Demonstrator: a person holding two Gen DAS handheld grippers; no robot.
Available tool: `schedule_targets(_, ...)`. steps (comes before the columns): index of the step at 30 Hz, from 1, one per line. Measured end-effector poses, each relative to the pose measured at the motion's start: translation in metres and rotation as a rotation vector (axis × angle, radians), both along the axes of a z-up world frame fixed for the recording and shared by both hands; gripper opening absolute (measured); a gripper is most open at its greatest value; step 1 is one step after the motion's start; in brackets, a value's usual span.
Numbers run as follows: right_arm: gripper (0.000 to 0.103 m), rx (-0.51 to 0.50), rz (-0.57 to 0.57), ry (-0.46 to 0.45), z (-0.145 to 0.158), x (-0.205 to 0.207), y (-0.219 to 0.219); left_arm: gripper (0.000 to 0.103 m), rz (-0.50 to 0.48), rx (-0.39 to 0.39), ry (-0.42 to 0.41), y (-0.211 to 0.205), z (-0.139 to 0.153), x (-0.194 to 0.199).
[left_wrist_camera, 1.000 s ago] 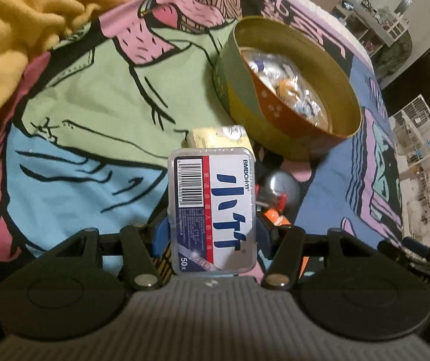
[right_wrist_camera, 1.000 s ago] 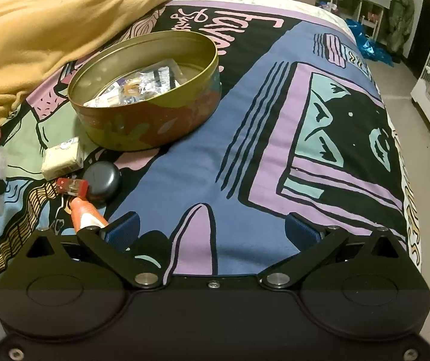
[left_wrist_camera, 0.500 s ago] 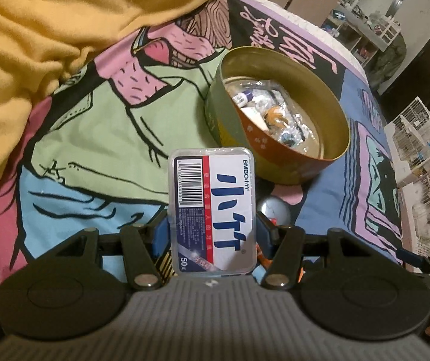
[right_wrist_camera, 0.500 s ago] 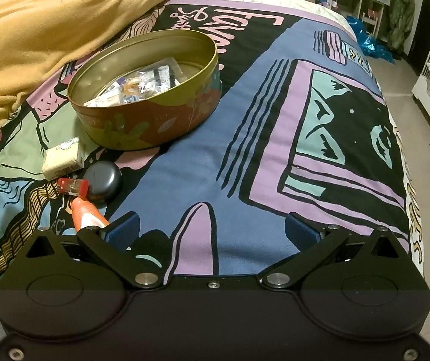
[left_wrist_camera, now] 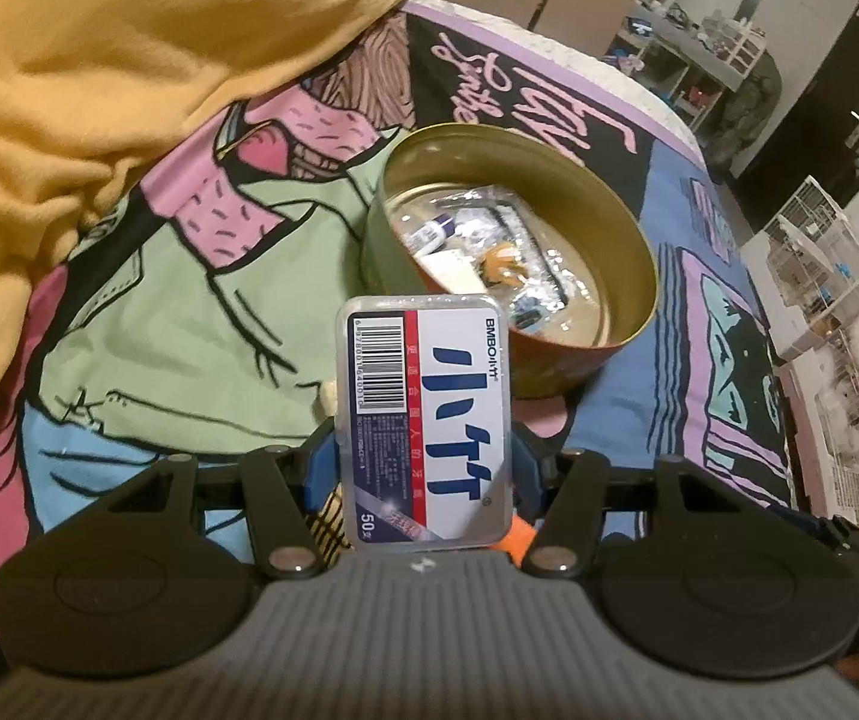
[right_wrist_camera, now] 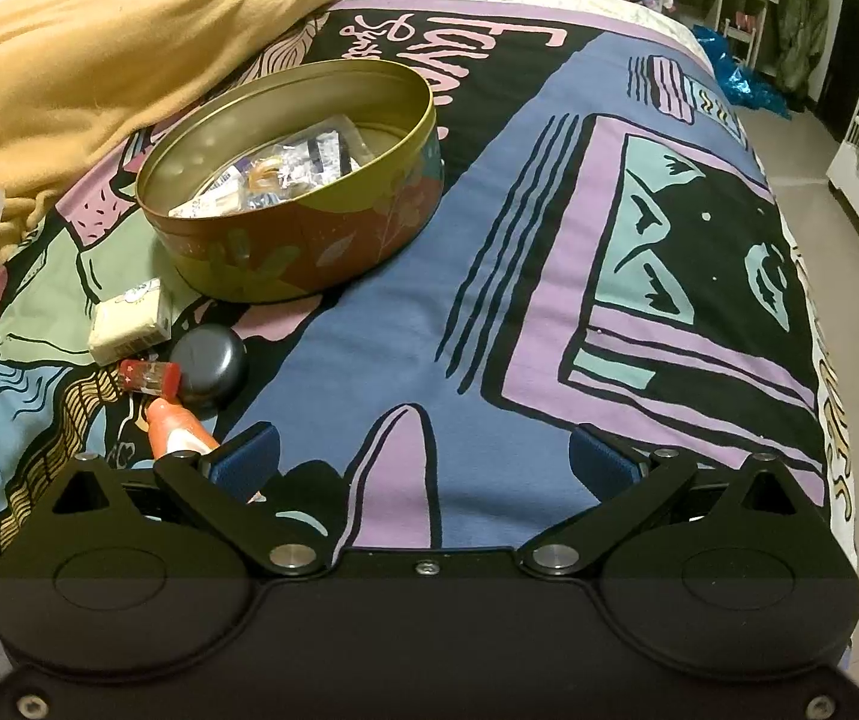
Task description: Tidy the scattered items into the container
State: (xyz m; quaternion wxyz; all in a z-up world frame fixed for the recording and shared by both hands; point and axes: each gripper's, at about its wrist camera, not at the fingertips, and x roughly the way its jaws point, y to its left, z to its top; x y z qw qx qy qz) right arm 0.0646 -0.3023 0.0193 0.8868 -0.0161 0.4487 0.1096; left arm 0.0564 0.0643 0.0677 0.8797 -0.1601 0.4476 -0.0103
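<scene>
Two hand-held grippers share the work here: the left hand-held gripper point(left_wrist_camera: 423, 468) is clenched on a flat plastic box point(left_wrist_camera: 426, 420) with a barcode label, gripping it by its narrow sides so that it stands up lengthwise, probably to let it drop in edge-first. It hangs above the bed point(right_wrist_camera: 549, 300), with the round tin point(left_wrist_camera: 513, 276) at 12 o'clock just past the box's far end, so a short carry forward looks enough. The tin sits open and already holds wrapped odds and ends. The right hand-held gripper point(right_wrist_camera: 423, 462) is spread wide and empty, low over the bedspread. At its 10 o'clock a cream packet point(right_wrist_camera: 129, 321), a black round case point(right_wrist_camera: 208, 366), a small red piece point(right_wrist_camera: 150, 375) and an orange tube point(right_wrist_camera: 180, 432) lie close together beside the tin, not yet collected.
</scene>
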Motion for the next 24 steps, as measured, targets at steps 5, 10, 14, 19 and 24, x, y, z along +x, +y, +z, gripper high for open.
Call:
schedule_targets(5, 0.103, 0.012, -0.006, 0.004, -0.001, 0.001, -0.002, 0.060, -0.024, 0.013, -0.015, -0.009, 0.008, 0.011)
schedule_targets(10, 0.103, 0.031, -0.018, 0.009, -0.002, 0.003, -0.005, 0.060, -0.043, 0.026, -0.028, -0.017, 0.015, 0.020)
schedule_targets(14, 0.103, 0.043, -0.025, 0.012, -0.003, 0.004, -0.006, 0.060, -0.061, 0.038, -0.034, -0.022, 0.018, 0.027)
schedule_targets(19, 0.103, 0.053, -0.032, 0.012, -0.004, 0.005, -0.008, 0.060, -0.085, 0.063, -0.034, -0.029, 0.019, 0.040)
schedule_targets(24, 0.103, 0.064, -0.041, 0.016, -0.005, 0.006, -0.010, 0.060, -0.096, 0.082, -0.022, -0.034, 0.018, 0.060)
